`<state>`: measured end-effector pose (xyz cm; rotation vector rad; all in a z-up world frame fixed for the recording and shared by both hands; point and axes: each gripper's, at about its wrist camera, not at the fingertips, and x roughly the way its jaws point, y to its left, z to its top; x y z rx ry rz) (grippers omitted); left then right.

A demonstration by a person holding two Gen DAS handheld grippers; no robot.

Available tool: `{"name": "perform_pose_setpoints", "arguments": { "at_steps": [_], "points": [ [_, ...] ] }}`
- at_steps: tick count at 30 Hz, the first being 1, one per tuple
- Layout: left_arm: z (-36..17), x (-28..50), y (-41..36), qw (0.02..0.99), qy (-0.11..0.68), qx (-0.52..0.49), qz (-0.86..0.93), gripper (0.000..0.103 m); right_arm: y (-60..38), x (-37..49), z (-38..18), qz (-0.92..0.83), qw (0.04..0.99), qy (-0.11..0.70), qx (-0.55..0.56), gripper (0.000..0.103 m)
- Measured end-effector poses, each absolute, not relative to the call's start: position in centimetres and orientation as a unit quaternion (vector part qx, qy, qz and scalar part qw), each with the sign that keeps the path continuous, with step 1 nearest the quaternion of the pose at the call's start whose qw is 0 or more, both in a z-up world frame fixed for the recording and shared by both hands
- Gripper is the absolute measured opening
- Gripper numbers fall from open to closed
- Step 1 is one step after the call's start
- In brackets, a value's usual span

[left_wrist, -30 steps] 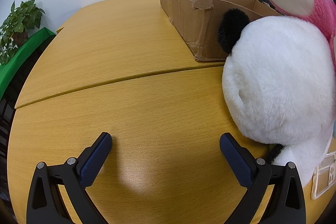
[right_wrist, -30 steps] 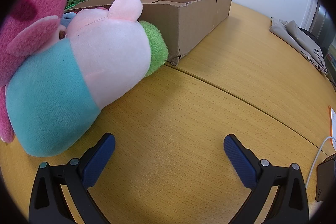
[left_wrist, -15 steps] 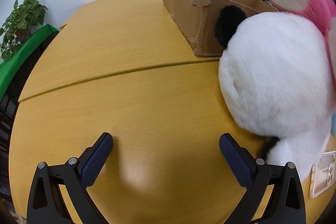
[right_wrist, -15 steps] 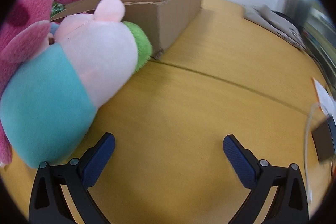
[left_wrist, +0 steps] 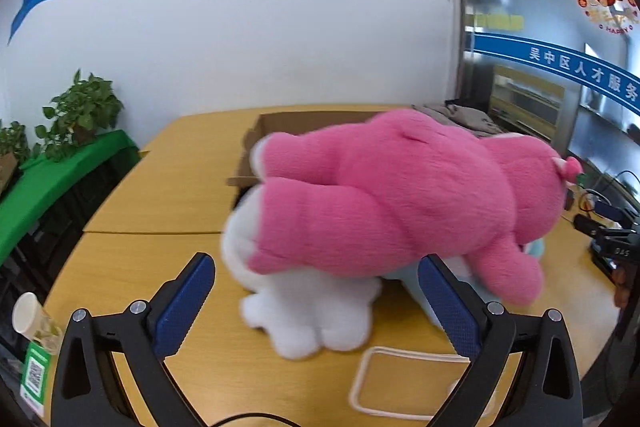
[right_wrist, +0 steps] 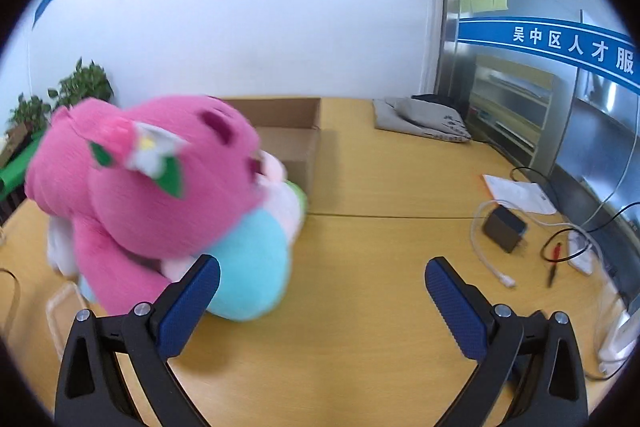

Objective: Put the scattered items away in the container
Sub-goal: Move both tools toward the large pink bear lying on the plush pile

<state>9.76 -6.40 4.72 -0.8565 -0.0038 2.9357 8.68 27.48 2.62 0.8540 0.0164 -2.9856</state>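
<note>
A big pink plush bear lies across a white plush toy and a teal-and-pink plush on the wooden table. The pink bear shows its face in the right wrist view. Behind the pile stands an open cardboard box, also the cardboard box in the right view. My left gripper is open, raised above the table just short of the white plush. My right gripper is open and empty, to the right of the pile.
A paper cup and a green card sit at the left table edge. A white looped cord lies in front. Grey cloth, a black charger, cables and papers lie to the right. Potted plants stand at left.
Both grippers have pulled back and risen from close to the table, so the whole pile and the room now show. Both stay open and empty.
</note>
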Motion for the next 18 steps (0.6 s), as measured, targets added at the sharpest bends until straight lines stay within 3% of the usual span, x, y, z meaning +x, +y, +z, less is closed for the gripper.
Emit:
{"name": "perform_pose_setpoints", "arguments": {
  "at_steps": [5,18],
  "points": [
    [4.6,9.2,-0.1,0.083,0.001,-0.287,0.954,0.103,24.7,8.3,4.1,-0.957,0.056,-0.006,0.285,0.103],
    [4.0,8.3,0.3,0.057,0.0,-0.3,0.952,0.103,25.5,8.3,2.8,-0.939,0.001,-0.006,0.344,0.103]
  ]
}}
